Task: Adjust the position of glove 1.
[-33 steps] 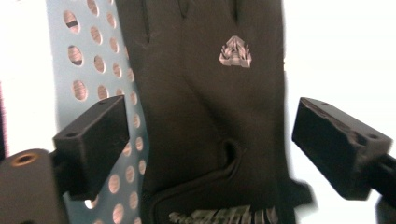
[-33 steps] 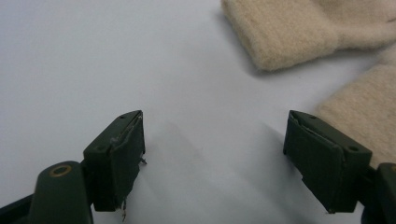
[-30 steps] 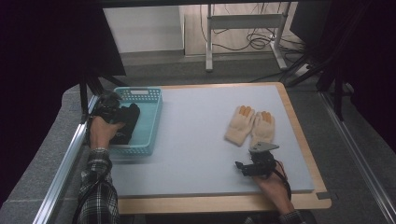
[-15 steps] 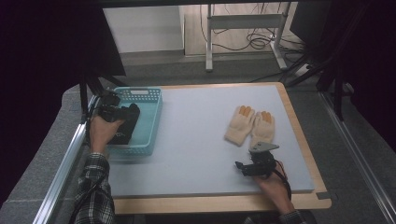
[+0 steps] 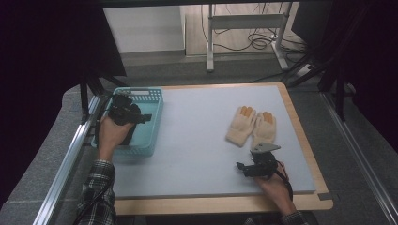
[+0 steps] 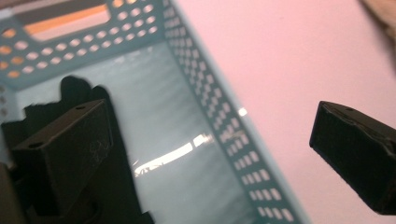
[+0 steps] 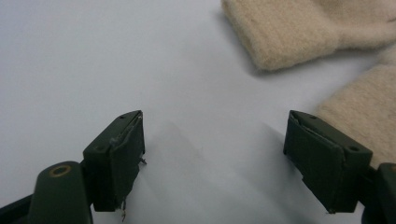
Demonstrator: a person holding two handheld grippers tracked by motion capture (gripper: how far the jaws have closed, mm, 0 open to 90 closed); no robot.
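Observation:
A teal perforated basket stands at the table's left edge. My left gripper hovers over it, open, with nothing between its jaws. In the left gripper view one jaw hangs over the basket floor and the other outside the basket wall. A flat black item lies inside the basket. Two cream gloves with orange fingertips lie side by side at the right. My right gripper rests low on the mat just in front of them, open and empty. The glove cuffs are beyond its jaws.
A pale grey mat covers the table, which has a wooden border. A metal rail runs along the left side. A stand's legs and cables lie on the floor beyond the far edge.
The left hand and its gripper have shifted slightly toward the right over the basket. The right gripper and the gloves have not moved.

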